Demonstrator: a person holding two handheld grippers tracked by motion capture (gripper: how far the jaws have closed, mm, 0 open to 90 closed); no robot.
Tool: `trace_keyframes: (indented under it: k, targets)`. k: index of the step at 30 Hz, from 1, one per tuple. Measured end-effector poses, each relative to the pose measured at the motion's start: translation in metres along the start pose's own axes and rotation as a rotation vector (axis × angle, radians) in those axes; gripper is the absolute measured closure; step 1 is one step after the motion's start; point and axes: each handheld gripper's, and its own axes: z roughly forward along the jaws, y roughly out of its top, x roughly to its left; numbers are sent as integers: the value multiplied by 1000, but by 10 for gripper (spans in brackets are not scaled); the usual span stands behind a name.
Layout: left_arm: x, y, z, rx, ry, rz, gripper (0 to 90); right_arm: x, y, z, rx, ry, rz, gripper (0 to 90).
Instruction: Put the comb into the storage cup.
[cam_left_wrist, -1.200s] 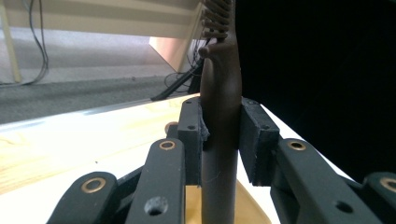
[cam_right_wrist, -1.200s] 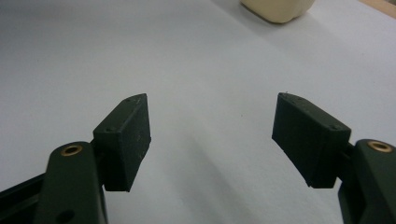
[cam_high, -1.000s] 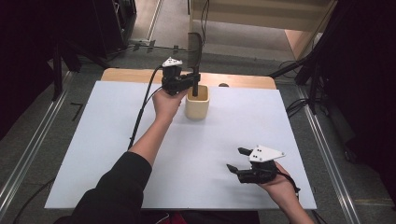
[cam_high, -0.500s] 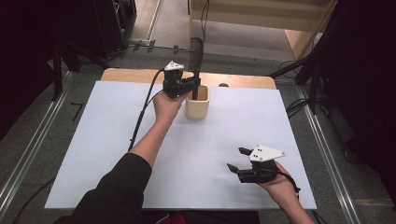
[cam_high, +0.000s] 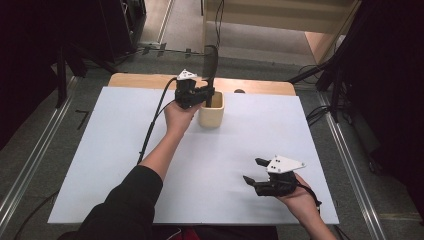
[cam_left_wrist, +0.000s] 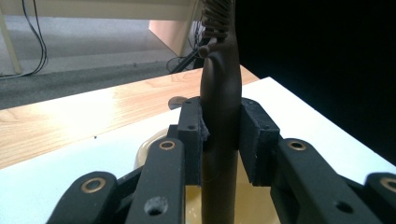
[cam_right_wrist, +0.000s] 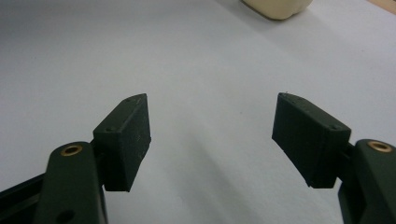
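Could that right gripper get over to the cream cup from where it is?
Probably yes: bare white table lies between the open right gripper and the cup. But the left gripper holds a dark brush in it.

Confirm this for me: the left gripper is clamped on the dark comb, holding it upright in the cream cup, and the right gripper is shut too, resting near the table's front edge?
Not quite. The right gripper is open: the right gripper view shows its pads well apart with nothing between them. The rest holds: the left gripper clamps the dark comb upright in the cream cup.
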Motion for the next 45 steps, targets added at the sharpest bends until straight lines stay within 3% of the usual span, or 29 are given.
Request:
trace_keyframes:
  k: [6,21,22,23,25,29,35,40,45]
  targets:
    - [0,-2,-1,-12,-5,25,731,0,0,0,0,0,-3,261]
    - [1,-9,2,10,-20,18,724,0,0,0,2,-6,7,261]
    - [1,-9,2,2,-33,21,706,0,0,0,1,-4,6,261]
    - [1,-9,1,-7,-36,26,581,0,0,0,1,-4,8,261]
    - [3,-7,-3,-6,-21,12,423,0,0,0,0,-5,9,261]
    - [8,-3,-11,5,-16,-15,343,0,0,0,-1,-7,11,260]
    - [12,0,-21,40,-56,-41,326,0,0,0,3,-8,7,260]
    - [13,0,-27,70,-66,-43,326,-1,0,1,4,-6,10,261]
    - [15,-3,-37,68,-52,-31,326,-1,1,2,3,-8,5,261]
